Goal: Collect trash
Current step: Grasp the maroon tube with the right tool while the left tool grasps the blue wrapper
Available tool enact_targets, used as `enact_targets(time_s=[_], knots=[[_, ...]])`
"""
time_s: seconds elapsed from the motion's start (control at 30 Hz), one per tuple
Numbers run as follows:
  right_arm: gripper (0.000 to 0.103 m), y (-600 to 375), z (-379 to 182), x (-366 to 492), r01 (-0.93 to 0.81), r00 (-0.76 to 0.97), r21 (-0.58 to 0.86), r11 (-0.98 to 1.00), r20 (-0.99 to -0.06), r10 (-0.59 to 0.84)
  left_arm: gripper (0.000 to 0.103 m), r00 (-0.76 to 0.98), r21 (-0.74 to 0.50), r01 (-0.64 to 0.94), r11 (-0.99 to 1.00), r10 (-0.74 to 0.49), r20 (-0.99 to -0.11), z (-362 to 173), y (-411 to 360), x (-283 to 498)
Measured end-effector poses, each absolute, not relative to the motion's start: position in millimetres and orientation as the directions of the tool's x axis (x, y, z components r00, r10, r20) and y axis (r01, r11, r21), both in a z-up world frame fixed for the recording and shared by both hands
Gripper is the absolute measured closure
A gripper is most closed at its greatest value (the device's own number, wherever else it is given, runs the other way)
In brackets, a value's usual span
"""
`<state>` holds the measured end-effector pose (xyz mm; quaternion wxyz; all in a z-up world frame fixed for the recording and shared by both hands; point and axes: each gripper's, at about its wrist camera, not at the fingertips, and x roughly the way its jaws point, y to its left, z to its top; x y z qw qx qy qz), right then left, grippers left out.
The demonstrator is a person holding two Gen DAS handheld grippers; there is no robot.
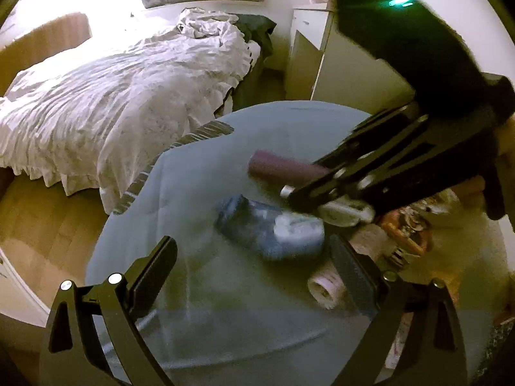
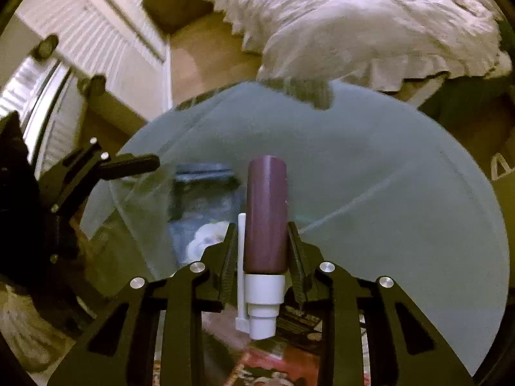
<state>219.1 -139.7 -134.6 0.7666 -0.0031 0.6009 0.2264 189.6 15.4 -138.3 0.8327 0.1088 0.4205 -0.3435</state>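
Note:
A maroon bottle (image 2: 265,212) with a white pump cap (image 2: 262,299) sits between the pads of my right gripper (image 2: 260,226), which is shut on it. The bottle points away from the camera over a pale blue translucent bag (image 2: 386,225). In the left wrist view the right gripper (image 1: 309,183) comes in from the upper right with the maroon bottle (image 1: 280,169) sticking out to the left. My left gripper (image 1: 254,257) is open, its fingers wide apart over the blue bag (image 1: 199,173). A blue-and-white crumpled item (image 1: 270,225) shows between them, and nothing is gripped.
White paper rolls (image 1: 325,286) and colourful packets (image 1: 405,231) lie at the right of the bag. A bed with a rumpled white duvet (image 1: 112,96) stands behind, beside a white cabinet (image 1: 322,64). Louvred closet doors (image 2: 96,48) and wooden floor (image 2: 206,54) lie to the left.

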Motion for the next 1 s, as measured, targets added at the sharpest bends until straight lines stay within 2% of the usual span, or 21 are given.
enact_targets(time_s=[0.23,0.27,0.3,0.33,0.57,0.8,1.0], knots=[[0.073,-183,-97,197,-0.269,0.325,0.415,0.869,-0.81,0.488,0.011,0.384,-0.143,0.67,0.728,-0.505,-0.773,-147,5,206],[0.073,-189,-91,190,-0.268,0.346,0.432,0.861,-0.791,0.504,0.015,0.384,-0.14,0.673,0.726,-0.505,-0.773,-148,4,206],[0.073,-195,-84,183,-0.264,0.367,0.451,0.852,-0.771,0.521,0.027,0.363,-0.16,0.686,0.71,-0.524,-0.77,-149,3,206],[0.073,-197,-79,180,-0.263,0.379,0.459,0.849,-0.76,0.528,0.034,0.34,-0.191,0.691,0.697,-0.547,-0.765,-149,2,205],[0.073,-211,-56,154,-0.269,0.454,0.5,0.823,-0.688,0.566,0.043,0.367,-0.227,0.657,0.719,-0.568,-0.737,-145,12,194],[0.073,-236,-50,124,-0.265,0.525,0.514,0.816,-0.633,0.569,0.045,0.389,-0.322,0.602,0.731,-0.62,-0.681,-124,29,182],[0.073,-292,-46,91,-0.233,0.621,0.565,0.792,-0.54,0.568,0.045,0.407,-0.381,0.593,0.71,-0.672,-0.619,-84,12,165]])
